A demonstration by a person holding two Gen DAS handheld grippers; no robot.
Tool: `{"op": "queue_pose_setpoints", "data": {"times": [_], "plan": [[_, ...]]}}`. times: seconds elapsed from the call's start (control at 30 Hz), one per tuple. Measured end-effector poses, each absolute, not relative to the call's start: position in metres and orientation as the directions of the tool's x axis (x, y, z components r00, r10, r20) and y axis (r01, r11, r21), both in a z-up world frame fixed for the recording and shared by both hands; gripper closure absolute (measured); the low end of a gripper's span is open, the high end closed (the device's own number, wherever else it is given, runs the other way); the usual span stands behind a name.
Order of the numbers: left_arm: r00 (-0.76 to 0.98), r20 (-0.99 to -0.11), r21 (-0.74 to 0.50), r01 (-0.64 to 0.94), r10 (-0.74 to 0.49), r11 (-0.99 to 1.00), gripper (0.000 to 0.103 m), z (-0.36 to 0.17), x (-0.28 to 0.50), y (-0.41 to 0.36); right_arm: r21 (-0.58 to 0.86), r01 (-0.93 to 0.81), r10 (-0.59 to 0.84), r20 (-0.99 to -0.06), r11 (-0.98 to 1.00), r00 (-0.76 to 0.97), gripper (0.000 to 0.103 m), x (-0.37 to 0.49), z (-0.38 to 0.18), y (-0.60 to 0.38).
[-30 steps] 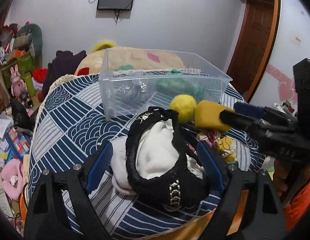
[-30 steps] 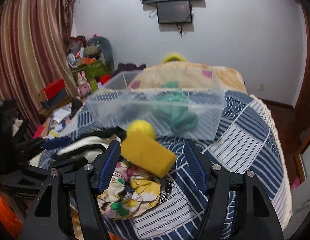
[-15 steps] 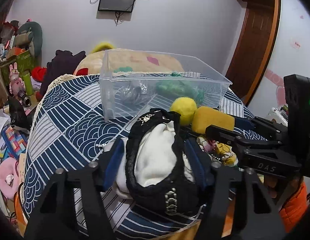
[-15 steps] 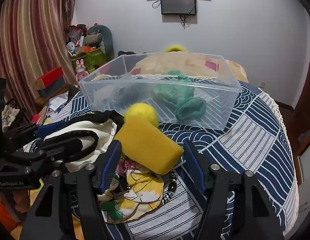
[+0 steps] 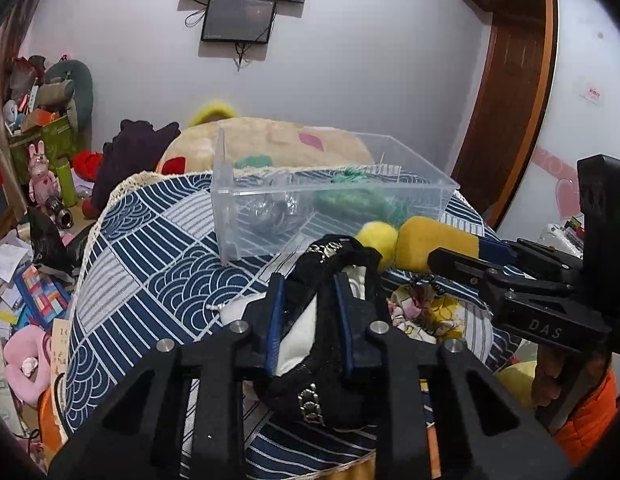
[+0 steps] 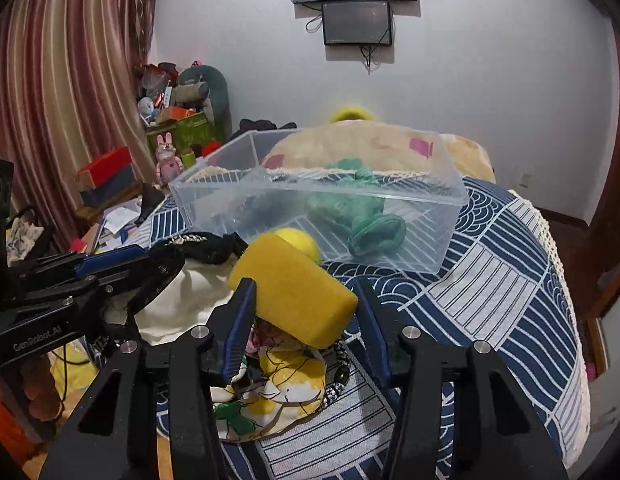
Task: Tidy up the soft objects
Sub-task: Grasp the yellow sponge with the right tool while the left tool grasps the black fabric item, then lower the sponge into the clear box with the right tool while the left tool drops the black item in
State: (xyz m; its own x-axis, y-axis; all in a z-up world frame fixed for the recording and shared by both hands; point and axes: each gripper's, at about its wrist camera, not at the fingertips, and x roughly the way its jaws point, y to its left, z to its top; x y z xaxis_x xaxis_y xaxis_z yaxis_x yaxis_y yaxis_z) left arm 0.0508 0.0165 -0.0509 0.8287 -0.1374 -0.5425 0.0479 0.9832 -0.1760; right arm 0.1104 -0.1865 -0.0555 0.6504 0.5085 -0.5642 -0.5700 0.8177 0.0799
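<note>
Item: clear plastic bin [image 5: 334,216], standing on the patterned bed cover [image 5: 150,264], taken as the landmark for all entries. Already inside it lie a green knitted piece [image 6: 366,220] and a dark crumpled item you cannot identify through the wall. On the near side of the bin, just in front of its wall, a yellow ball [image 5: 378,238] sits touching the far end of a yellow sponge block [image 6: 294,292]; the block's long axis runs slantwise, its far end toward the bin and its near end toward you. Your right tongs [image 6: 306,320] straddle that block: the jaws have just been closing, the left pad touches its side, the right pad stands a little clear, so no firm grip yet. Nearer to you than the bin, and to the left of the sponge, your left tongs [image 5: 310,312] have just closed on the black-and-white garment [image 5: 330,360], pinching its black edge. A floral cloth [image 6: 278,392] lies under the sponge. From both tongs, the bin lies straight ahead and slightly higher; the right hand is nearer to it.
</note>
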Motion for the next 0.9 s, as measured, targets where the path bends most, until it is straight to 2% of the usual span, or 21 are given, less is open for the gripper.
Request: {"op": "queue_pose_setpoints", "data": {"times": [0.33, 0.67, 0.9], "plan": [[0.868, -0.489, -0.126, 0.033, -0.091, 0.991, 0.084, -0.028, 0.046, 0.014, 0.099, -0.556, 0.522, -0.512, 0.825, 0.683, 0.057, 0.106, -0.036, -0.2], [0.908, -0.414, -0.142, -0.001, -0.058, 0.99, 0.084, 0.007, 0.058, 0.031, 0.102, -0.527, 0.507, -0.473, 0.844, 0.72, 0.057, 0.111, -0.015, -0.21], [0.924, -0.379, -0.159, -0.016, -0.046, 0.987, 0.084, 0.028, 0.078, 0.042, 0.084, -0.51, 0.497, -0.408, 0.856, 0.766, 0.057, 0.12, 0.014, -0.211]]}}
